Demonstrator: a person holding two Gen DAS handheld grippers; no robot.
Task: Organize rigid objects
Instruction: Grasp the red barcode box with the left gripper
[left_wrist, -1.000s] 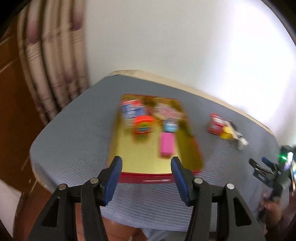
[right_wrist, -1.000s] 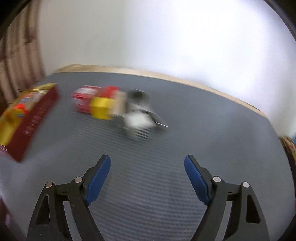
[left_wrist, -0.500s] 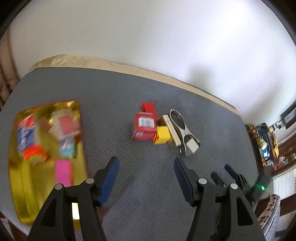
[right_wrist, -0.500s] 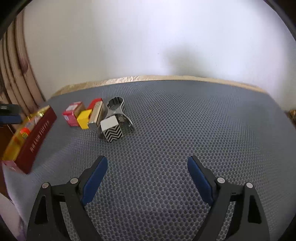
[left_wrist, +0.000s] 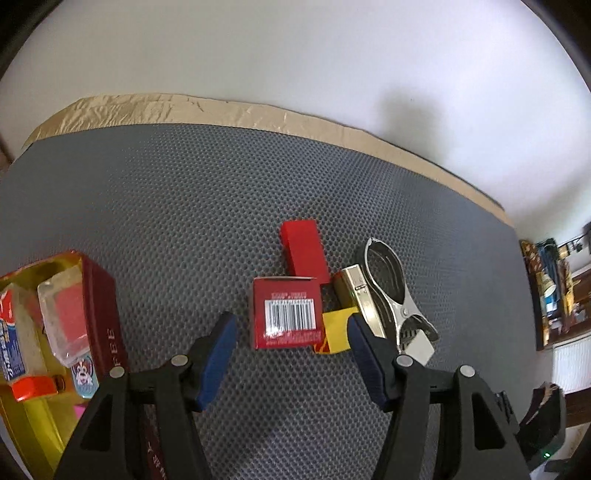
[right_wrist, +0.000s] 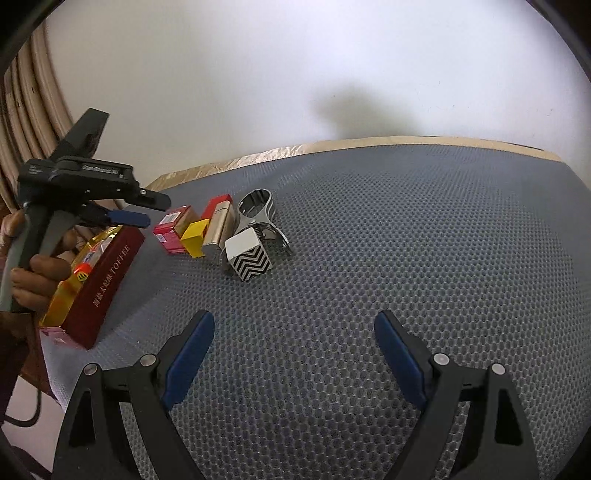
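The left gripper (left_wrist: 288, 345) hung over a red barcoded box (left_wrist: 286, 313), its jaws part open after widening, pads clear of the box. Beside the box on the grey mat (left_wrist: 184, 206) lay a yellow block (left_wrist: 334, 330), a gold case (left_wrist: 360, 302) and a metal clamp (left_wrist: 391, 291). The right gripper (right_wrist: 293, 345), opened wide and empty, sat well short of a zigzag-patterned cube (right_wrist: 249, 258). The red toffee tin (right_wrist: 107, 280) stood left of the cluster
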